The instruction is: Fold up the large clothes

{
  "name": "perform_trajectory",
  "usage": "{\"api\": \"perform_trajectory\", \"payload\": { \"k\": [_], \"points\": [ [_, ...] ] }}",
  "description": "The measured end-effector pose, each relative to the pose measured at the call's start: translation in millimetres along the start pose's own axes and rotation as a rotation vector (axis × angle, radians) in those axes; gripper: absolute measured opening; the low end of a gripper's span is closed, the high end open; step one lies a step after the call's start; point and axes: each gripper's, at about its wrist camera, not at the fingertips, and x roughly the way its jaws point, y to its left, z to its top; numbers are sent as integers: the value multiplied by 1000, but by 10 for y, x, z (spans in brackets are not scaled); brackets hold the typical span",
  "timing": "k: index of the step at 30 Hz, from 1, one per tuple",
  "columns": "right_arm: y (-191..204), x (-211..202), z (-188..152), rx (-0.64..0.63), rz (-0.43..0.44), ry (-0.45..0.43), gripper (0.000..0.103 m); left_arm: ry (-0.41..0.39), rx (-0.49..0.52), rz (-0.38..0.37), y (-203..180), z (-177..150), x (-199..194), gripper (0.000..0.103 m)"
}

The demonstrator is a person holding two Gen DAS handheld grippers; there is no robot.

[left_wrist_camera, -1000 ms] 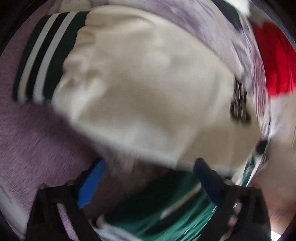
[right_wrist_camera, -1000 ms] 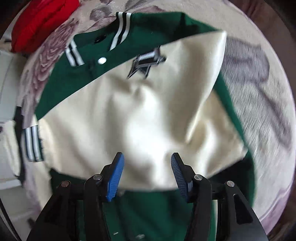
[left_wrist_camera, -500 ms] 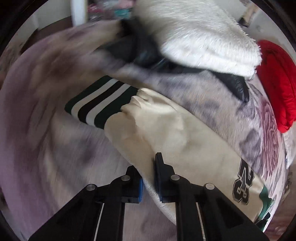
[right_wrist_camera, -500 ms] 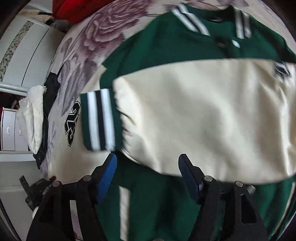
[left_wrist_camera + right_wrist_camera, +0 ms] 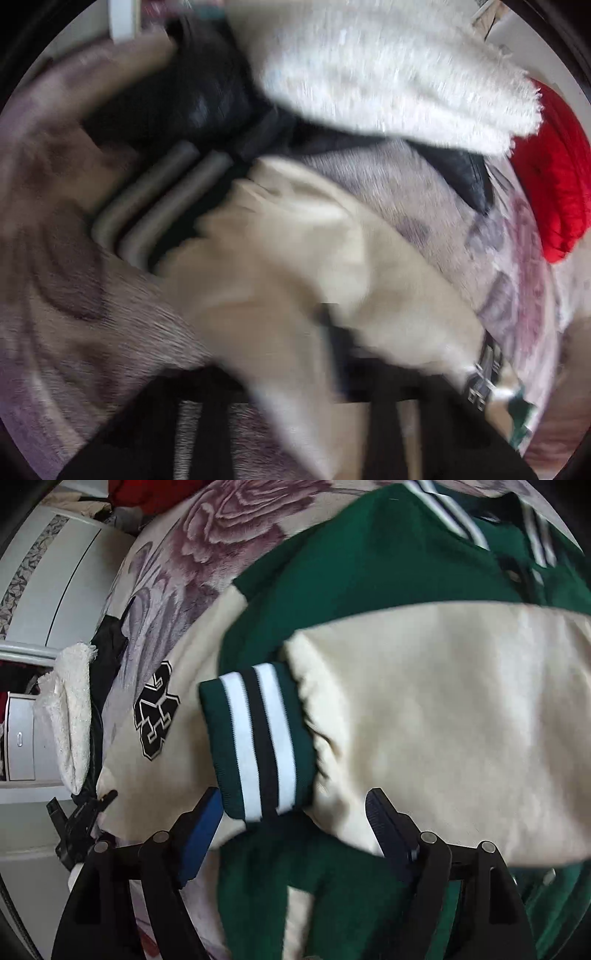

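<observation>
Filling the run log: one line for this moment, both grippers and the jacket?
left gripper: shut on cream sleeve | right gripper: open, jaws just widening, above striped cuff | jacket: sleeve folded across body

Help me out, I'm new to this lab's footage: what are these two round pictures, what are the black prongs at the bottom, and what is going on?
There is no robot here. A person holds a two-finger gripper in each hand, and a fisheye camera on each one looks along its fingers, which makes the pictures round. The left view is blurred: the left gripper is shut, apparently pinching the cream sleeve of a green and cream jacket. In the right view the right gripper is open, its jaws having just widened, and holds nothing. The other sleeve's striped cuff lies just beyond it, folded across the jacket. Everything rests on a flowered blanket, with a red garment and a fluffy white one nearby.
</observation>
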Motion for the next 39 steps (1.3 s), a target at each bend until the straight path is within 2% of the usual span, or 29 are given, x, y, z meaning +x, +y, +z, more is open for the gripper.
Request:
{"api": "perform_trajectory", "payload": {
  "k": [2,4,6,8,11,12,15,18,21,23,26,29,32,36,37,39],
  "points": [
    [-103,-168,-99,12,-26,-24,81,-78,28,17,-104,8,-171,5],
    [-207,-348,-186,41,-41,-60,81,-165,91,43,-194,-19,-456,3],
    [-395,-519,-218,54,-92,-88,82,-248,168,60,-355,-85,-760,2],
    [-541,-565,-236,55,-241,-88,86,-325,254,73,-590,-185,-1054,2],
    [-740,-481,-190,38,-376,-75,86,-416,388,64,-1000,-397,-1483,1],
    [-805,-440,-172,36,-407,-55,86,-434,433,57,-1242,-457,-1518,1],
    [-980,-394,-122,38,-401,-26,86,-478,588,30,-1776,-811,-1817,1],
    [-1172,-560,-119,42,-360,-34,86,-474,735,-31,-2391,-1279,-1975,1],
    [-1506,-852,-165,71,-311,-54,86,-395,853,-128,-2954,-1895,-2064,1],
    [-1834,-1041,-241,117,-285,-56,86,-303,921,-214,-3329,-2440,-2079,1],
    [-2383,-1294,-437,198,-265,-54,86,-184,1016,-295,-3816,-3212,-1987,1],
    [-3039,-1509,-630,284,-260,-52,86,-54,1109,-345,-4202,-4032,-1805,1],
    [-3636,-1647,-844,357,-270,-43,86,41,1193,-331,-4463,-4723,-1536,2],
    [-4354,-1789,-1061,403,-271,-25,86,182,1246,-268,-4514,-5263,-1126,6],
    [-4476,-1816,-1096,409,-266,-22,86,216,1250,-253,-4507,-5302,-1042,10],
    [-4702,-1876,-1155,430,-234,-23,86,296,1266,-240,-4526,-5400,-866,38]
  ]
}}
